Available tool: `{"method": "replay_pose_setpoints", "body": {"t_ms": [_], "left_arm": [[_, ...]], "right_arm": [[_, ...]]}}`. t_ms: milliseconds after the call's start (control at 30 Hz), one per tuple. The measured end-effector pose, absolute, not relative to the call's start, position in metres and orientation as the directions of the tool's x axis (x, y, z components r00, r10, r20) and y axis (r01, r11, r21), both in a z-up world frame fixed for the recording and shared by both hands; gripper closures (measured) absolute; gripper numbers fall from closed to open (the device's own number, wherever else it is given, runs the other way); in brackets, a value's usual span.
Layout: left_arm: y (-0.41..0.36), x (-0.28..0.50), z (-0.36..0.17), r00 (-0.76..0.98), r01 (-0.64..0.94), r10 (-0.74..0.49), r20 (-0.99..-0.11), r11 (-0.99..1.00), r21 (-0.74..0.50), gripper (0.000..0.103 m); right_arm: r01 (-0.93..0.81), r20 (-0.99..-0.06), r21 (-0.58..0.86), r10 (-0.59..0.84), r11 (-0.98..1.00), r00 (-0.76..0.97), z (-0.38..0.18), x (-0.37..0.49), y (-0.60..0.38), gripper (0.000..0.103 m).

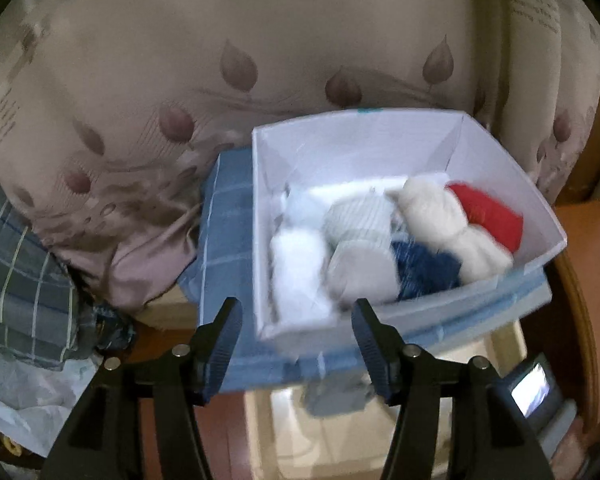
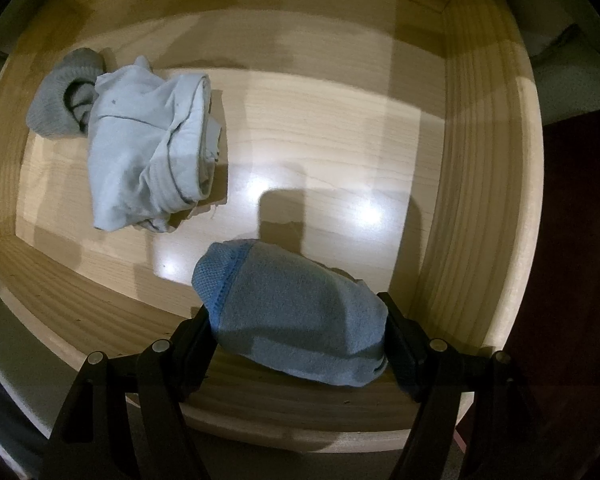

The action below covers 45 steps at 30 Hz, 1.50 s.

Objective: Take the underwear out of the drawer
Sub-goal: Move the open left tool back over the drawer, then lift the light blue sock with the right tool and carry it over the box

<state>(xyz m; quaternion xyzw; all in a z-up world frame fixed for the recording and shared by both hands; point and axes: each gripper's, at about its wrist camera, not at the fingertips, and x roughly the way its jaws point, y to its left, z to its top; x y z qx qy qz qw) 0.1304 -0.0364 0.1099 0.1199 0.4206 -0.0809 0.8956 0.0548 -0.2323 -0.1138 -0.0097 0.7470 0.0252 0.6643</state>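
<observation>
**Hidden, cropped and blurred regions in the two wrist views**

Left wrist view: motion blur softens the white box (image 1: 380,148) and its rolled garments (image 1: 384,248); their kinds cannot be told. A grey bundle (image 1: 336,396) below the box edge is smeared, possibly fabric. Right wrist view: the blue roll (image 2: 296,312) hides the pads (image 2: 400,332) beside it; the grey roll (image 2: 56,96) lies partly under the pale folded cloth (image 2: 148,144).
</observation>
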Motion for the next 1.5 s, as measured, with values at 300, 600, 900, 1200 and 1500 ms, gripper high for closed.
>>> {"method": "replay_pose_setpoints", "body": {"t_ms": [300, 600, 900, 1200, 1500], "left_arm": [[0.011, 0.081, 0.041, 0.536, 0.212, 0.005, -0.844, 0.967, 0.141, 0.045], [0.012, 0.041, -0.032, 0.488, 0.125, 0.033, -0.872, 0.986, 0.108, 0.045], [-0.003, 0.033, -0.051, 0.487, 0.111, 0.030, -0.873, 0.989, 0.096, 0.045], [0.005, 0.035, -0.053, 0.493, 0.060, 0.033, -0.869, 0.996, 0.072, 0.045], [0.001, 0.031, -0.052, 0.519, 0.063, 0.064, -0.852, 0.992, 0.114, 0.045]], "right_arm": [[-0.050, -0.992, 0.020, 0.013, 0.999, -0.123, -0.115, 0.057, -0.232, 0.032], [-0.047, -0.991, 0.016, 0.010, 0.999, -0.132, -0.116, 0.060, -0.234, 0.031], [-0.048, -0.991, 0.018, 0.012, 0.999, -0.130, -0.114, 0.060, -0.234, 0.031], [-0.028, -0.994, 0.031, 0.028, 0.999, -0.103, -0.110, 0.054, -0.242, 0.037], [-0.029, -1.000, 0.003, 0.003, 1.000, 0.012, -0.089, 0.046, -0.242, 0.039]]}}
